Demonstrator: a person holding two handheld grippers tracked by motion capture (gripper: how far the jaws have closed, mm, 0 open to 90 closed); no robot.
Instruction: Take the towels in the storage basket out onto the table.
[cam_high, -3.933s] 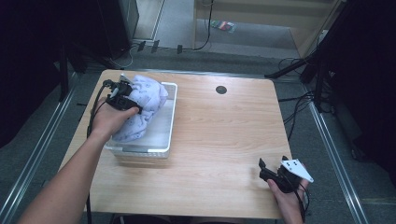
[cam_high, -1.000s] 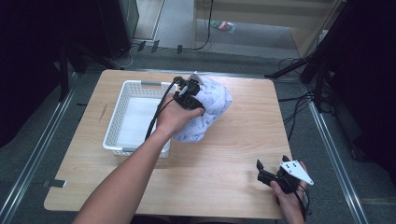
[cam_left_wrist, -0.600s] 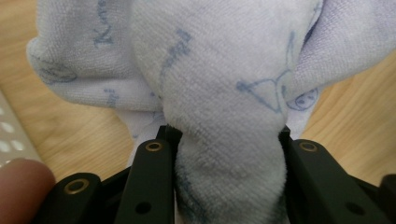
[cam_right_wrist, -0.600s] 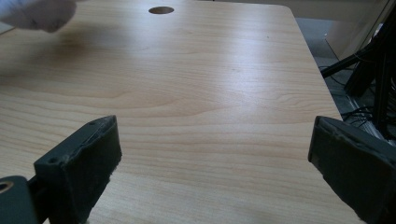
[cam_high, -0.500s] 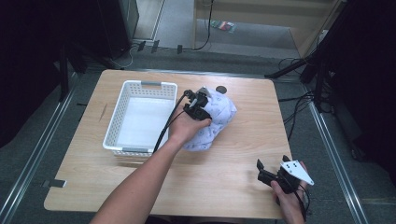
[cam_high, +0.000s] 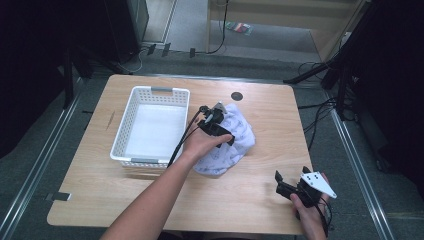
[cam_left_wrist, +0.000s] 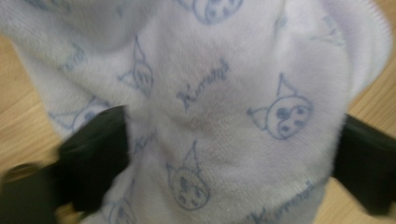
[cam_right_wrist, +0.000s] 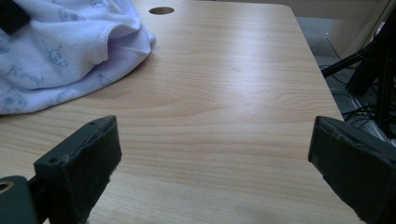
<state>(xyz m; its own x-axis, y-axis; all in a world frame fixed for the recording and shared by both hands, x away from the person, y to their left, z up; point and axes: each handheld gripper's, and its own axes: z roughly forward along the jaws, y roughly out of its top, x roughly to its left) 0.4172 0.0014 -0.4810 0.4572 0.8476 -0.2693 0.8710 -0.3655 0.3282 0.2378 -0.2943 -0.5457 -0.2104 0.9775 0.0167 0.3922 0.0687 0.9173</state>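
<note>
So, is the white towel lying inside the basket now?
No, the towel lies bunched on the wooden table to the right of the white basket, which has nothing in it.

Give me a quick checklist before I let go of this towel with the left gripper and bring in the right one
1. Towel resting on the table, not hanging in the air: ok.
2. Towel fully out of the white basket: ok.
3. Left gripper hold: jaws look wide with cloth bunched between them; whether they still pinch it, cannot tell.
4. Right gripper open and empty: ok.
5. Bare table between right gripper and towel: ok.
6. Towel spread flat: not ok, it lies crumpled in a heap.
</note>
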